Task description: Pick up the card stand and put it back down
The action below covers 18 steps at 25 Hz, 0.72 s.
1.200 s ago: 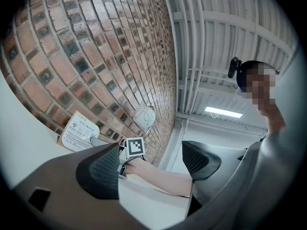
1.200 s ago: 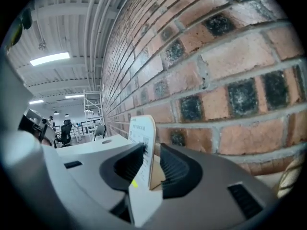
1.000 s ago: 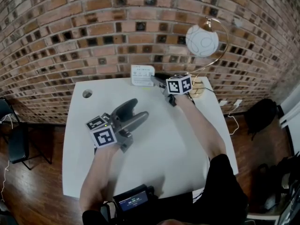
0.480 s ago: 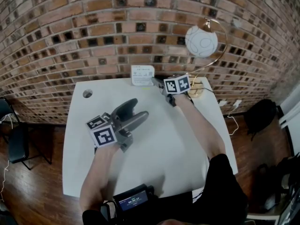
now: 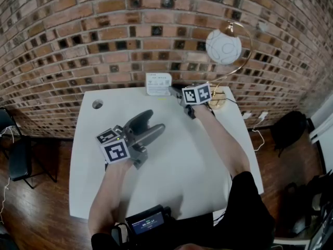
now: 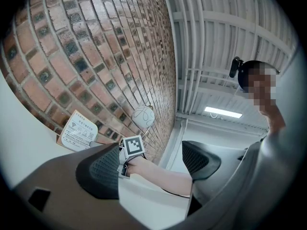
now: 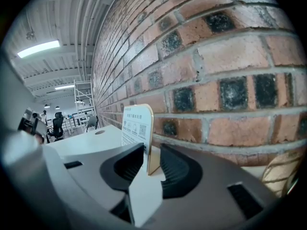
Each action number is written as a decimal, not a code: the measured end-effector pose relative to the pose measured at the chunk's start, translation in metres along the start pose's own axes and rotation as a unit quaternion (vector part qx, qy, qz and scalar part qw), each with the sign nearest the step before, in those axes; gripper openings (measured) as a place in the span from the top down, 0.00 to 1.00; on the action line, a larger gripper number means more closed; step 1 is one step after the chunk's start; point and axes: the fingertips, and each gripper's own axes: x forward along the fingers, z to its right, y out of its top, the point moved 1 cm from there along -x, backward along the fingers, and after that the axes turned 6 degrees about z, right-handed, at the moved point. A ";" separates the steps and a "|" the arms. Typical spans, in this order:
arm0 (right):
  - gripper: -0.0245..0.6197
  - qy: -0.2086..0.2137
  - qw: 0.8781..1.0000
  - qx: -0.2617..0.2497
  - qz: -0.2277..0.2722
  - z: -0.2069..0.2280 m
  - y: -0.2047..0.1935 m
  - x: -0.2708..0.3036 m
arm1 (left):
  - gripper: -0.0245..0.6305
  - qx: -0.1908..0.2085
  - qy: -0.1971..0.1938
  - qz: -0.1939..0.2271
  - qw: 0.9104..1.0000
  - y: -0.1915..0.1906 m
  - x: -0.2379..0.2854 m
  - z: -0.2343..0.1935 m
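Note:
The card stand (image 5: 158, 84) is a small white printed card with a gold edge, upright at the table's far edge against the brick wall. My right gripper (image 5: 175, 91) reaches it from the right. In the right gripper view the stand (image 7: 138, 128) sits edge-on between the two pads of that gripper (image 7: 152, 169), with a narrow gap on each side; the jaws are open around it. My left gripper (image 5: 151, 123) rests mid-table, open and empty. In the left gripper view, the open left gripper (image 6: 151, 169) has the stand (image 6: 76, 131) far off beyond its jaws.
The white table (image 5: 171, 155) backs onto a brick wall (image 5: 104, 35). A globe lamp (image 5: 223, 45) on a gold arc stands at the back right corner, just right of my right gripper. A cable hole (image 5: 97, 104) is at back left. A dark chair (image 5: 15, 155) stands left of the table.
My right gripper moved a little toward the wall and the card stand between one second and half a second ago, then stayed put. The left gripper has not moved.

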 end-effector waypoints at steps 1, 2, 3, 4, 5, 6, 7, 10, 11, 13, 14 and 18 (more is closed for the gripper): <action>0.75 0.000 1.000 0.000 0.000 0.000 0.000 0.000 | 0.35 0.000 0.000 0.000 1.000 0.000 0.000 0.000; 0.75 -0.001 1.000 0.000 0.001 0.000 0.001 0.000 | 0.35 0.000 0.000 0.000 1.000 0.000 0.000 0.000; 0.75 -0.002 1.000 0.000 0.002 0.000 0.001 -0.001 | 0.35 0.000 0.000 0.000 1.000 0.000 0.000 0.000; 0.75 -0.002 1.000 0.000 0.002 0.000 0.001 -0.001 | 0.35 -0.001 0.000 0.000 1.000 0.000 0.000 0.000; 0.75 -0.002 1.000 0.001 0.002 -0.001 0.000 -0.002 | 0.35 -0.001 -0.001 0.000 1.000 0.000 -0.001 0.000; 0.75 -0.002 1.000 0.003 0.002 -0.002 0.000 -0.003 | 0.35 -0.001 0.000 0.001 1.000 0.001 -0.001 0.000; 0.75 0.000 1.000 0.005 0.003 -0.004 -0.001 -0.005 | 0.35 -0.002 0.000 0.001 1.000 0.001 -0.001 0.000; 0.75 0.010 1.000 0.016 0.009 -0.011 -0.001 -0.011 | 0.35 -0.002 -0.001 0.001 1.000 0.001 -0.001 0.000; 0.75 0.014 1.000 0.018 0.012 -0.015 0.000 -0.014 | 0.35 -0.001 -0.001 0.000 1.000 0.000 -0.001 0.001; 0.75 0.024 0.999 0.025 0.020 -0.023 0.002 -0.022 | 0.35 -0.001 -0.003 0.000 1.000 0.000 -0.001 0.002; 0.75 0.031 0.999 0.030 0.025 -0.028 0.003 -0.027 | 0.35 -0.001 -0.004 0.000 1.000 0.000 -0.001 0.003; 0.76 0.068 0.994 0.061 0.053 -0.049 0.012 -0.048 | 0.35 -0.002 -0.007 -0.001 1.000 -0.001 -0.001 0.007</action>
